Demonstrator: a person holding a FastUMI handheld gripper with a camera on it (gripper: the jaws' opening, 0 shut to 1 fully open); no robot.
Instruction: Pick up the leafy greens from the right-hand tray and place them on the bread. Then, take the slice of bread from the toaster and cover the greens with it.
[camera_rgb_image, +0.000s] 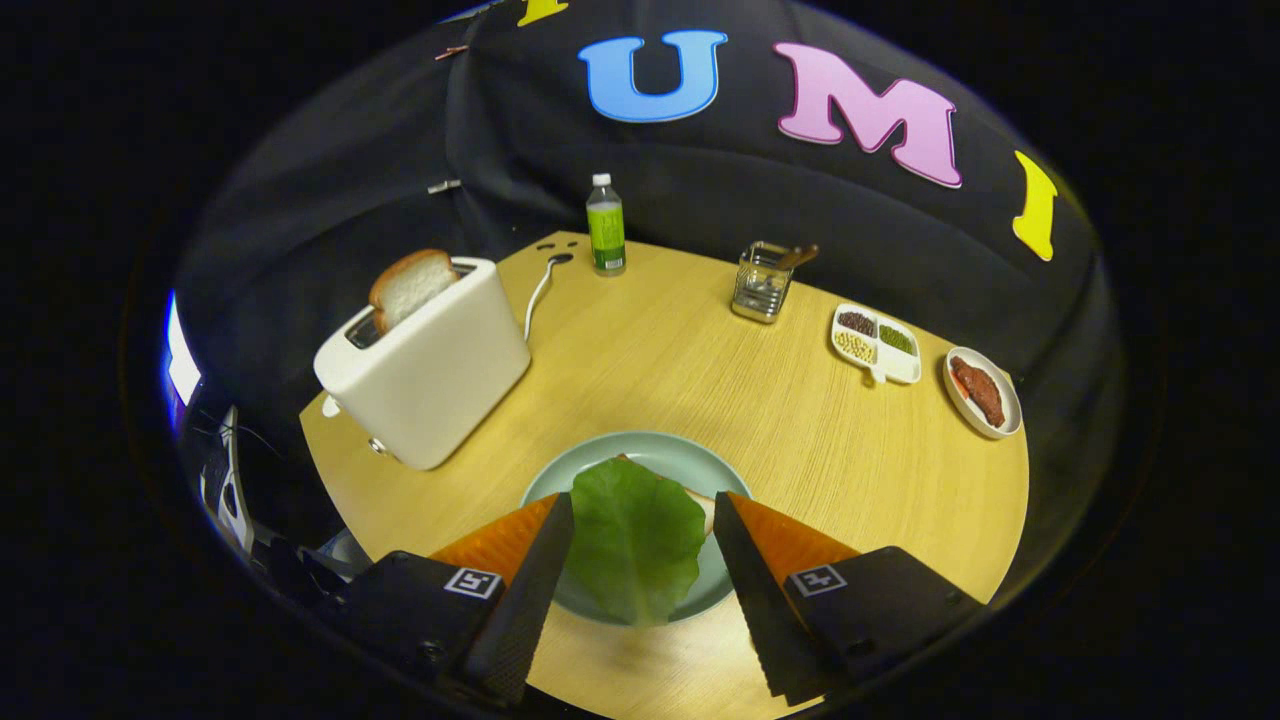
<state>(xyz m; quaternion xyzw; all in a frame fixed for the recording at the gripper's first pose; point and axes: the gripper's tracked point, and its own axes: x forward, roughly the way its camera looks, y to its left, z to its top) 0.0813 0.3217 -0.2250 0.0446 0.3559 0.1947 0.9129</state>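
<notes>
Round wooden table (700, 370) in a dark booth; greens down on the plate, toaster slice not yet fetched.
White toaster (425, 365) stands well left of the fingers, its bread slice (408, 285) sticking up, easy to pinch. Pale green plate (660, 455) sits just ahead, carrying the base bread (706, 508), mostly hidden under the leafy greens (633, 545). Gripper (640, 535) spread wide, the leaf lying between its fingers, seemingly gripped by neither. Far right, a small tray (1008, 408), likely the greens' source.

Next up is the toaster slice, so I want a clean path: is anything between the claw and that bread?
Nothing visible blocks it. The claw is open over the leafy green on the plate; the bread slice stands in the toaster beyond the left finger, with bare table between.
</notes>
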